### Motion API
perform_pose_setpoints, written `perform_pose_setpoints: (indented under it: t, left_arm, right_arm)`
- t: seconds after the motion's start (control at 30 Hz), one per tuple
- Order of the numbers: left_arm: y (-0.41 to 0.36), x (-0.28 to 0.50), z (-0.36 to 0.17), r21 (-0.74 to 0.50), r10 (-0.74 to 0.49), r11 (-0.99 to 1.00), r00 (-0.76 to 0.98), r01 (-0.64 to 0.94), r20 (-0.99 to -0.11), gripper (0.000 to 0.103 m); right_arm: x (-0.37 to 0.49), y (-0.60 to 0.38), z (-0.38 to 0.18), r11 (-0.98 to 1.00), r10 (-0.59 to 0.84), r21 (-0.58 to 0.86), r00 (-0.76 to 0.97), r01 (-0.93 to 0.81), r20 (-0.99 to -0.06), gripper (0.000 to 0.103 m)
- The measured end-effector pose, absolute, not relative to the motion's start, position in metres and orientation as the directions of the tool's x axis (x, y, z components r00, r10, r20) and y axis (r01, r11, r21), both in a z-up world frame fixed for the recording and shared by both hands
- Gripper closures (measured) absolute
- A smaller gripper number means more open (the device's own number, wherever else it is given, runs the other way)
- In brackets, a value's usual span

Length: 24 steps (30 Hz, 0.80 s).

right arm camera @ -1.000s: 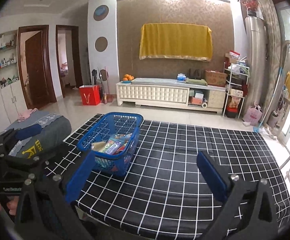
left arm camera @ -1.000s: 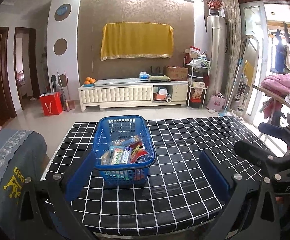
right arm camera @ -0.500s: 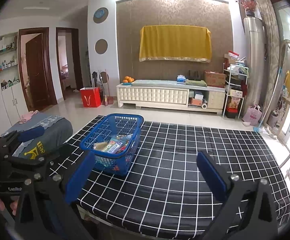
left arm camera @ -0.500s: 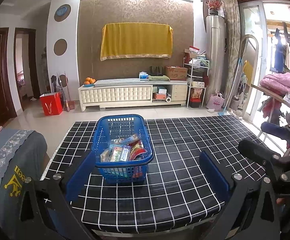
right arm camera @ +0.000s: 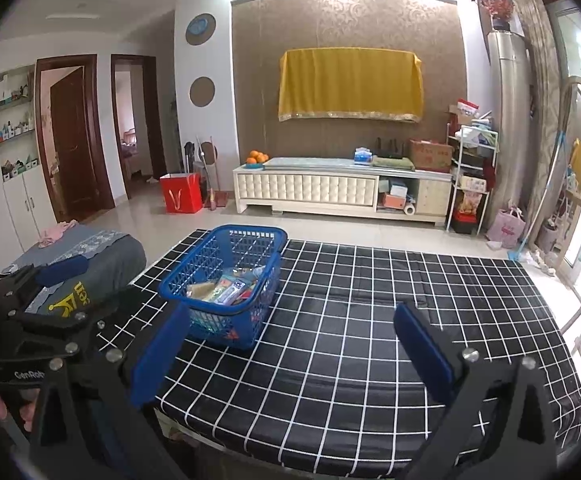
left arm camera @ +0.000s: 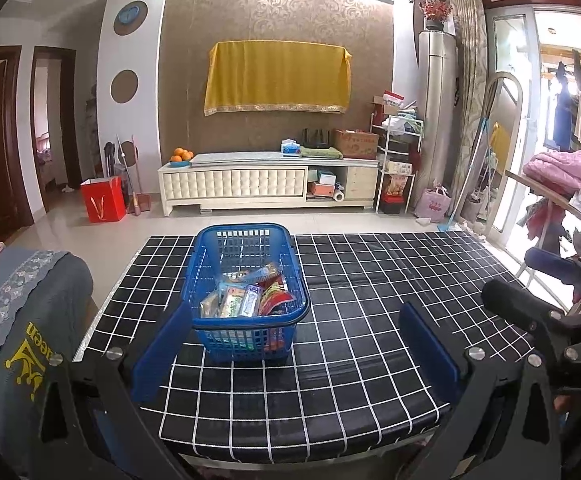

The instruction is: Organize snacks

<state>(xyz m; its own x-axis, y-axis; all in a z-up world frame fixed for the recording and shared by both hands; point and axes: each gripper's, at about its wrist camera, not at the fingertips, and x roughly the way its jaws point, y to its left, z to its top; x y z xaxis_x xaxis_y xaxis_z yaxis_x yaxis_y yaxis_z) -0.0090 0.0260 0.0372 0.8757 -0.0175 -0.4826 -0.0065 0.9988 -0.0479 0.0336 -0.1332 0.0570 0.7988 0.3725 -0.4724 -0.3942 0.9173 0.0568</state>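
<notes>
1. Blue basket (left arm camera: 250,292) sat centre-left of frame on the checked table (left arm camera: 370,320), snack packets (left arm camera: 246,296) piled inside, so likely all collected.
2. You held the left gripper (left arm camera: 296,348) and right gripper (right arm camera: 290,354) spread, empty, low in frame, well apart from the basket.

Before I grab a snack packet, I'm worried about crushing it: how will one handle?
The packets look like thin glossy film, so probably light, floppy and somewhat slippery. They lie loosely heaped in the basket, so lifting one may shift its neighbours. Contents can't be seen; squeeze gently.
</notes>
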Motion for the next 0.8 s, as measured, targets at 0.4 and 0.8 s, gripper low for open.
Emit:
perform_pose_setpoints:
  t: [0.4, 0.8]
  left_arm:
    - [0.0247, -0.0127, 0.0371, -0.043, -0.014, 0.999, 0.878, -0.008, -0.479, 0.001]
    - [0.0268, -0.0166, 0.0393, -0.046, -0.017, 0.999, 0.880, -0.006, -0.475, 0.001]
  right_arm:
    - [0.0329, -0.1342, 0.0594, 0.918, 0.370, 0.051, 0.801, -0.394, -0.471, 0.000]
    - [0.0325, -0.1343, 0.0598, 0.919, 0.368, 0.054, 0.801, -0.391, -0.472, 0.000]
